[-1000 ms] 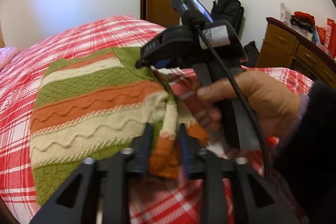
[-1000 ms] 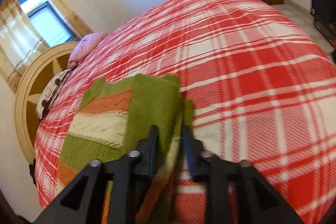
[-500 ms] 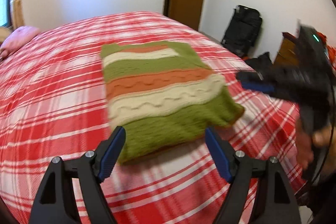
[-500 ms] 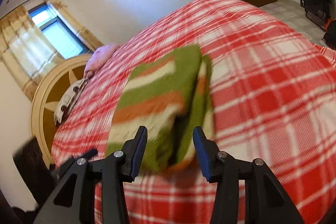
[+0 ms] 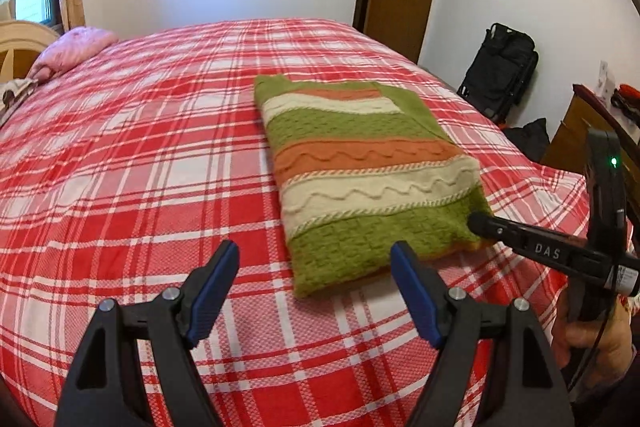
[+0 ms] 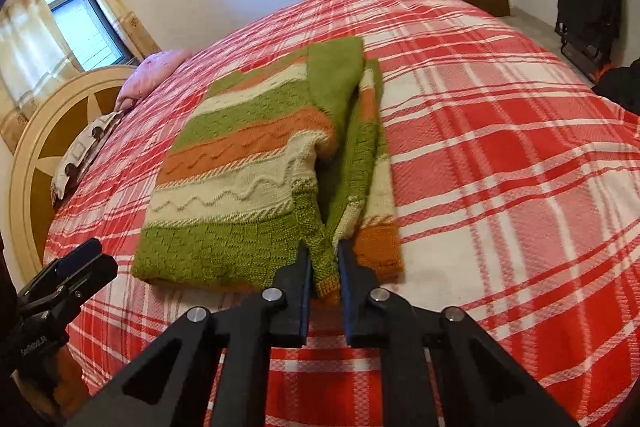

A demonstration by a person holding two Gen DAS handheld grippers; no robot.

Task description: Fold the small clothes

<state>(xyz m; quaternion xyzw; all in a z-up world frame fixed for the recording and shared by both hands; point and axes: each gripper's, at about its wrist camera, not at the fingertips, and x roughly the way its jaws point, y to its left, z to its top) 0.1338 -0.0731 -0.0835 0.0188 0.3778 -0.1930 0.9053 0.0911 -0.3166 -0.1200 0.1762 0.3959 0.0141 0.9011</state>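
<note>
Fingers of the right gripper (image 6: 323,263) pinch the near hem of the soft, thick green-orange-cream striped knitted sweater (image 5: 360,163) at six o'clock on the red plaid bedspread (image 5: 140,167), likely limp when lifted, while the left gripper (image 5: 316,291) hovers agape.

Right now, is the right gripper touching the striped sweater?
Touching. The right wrist view shows the right gripper shut on the near green hem of the striped sweater, with knit pinched between its fingers.

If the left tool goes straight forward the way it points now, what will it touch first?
Probably the red checked bedcover. The open left tool points past the near left corner of the folded sweater, though its right finger could brush that corner; depth is unclear.
</note>
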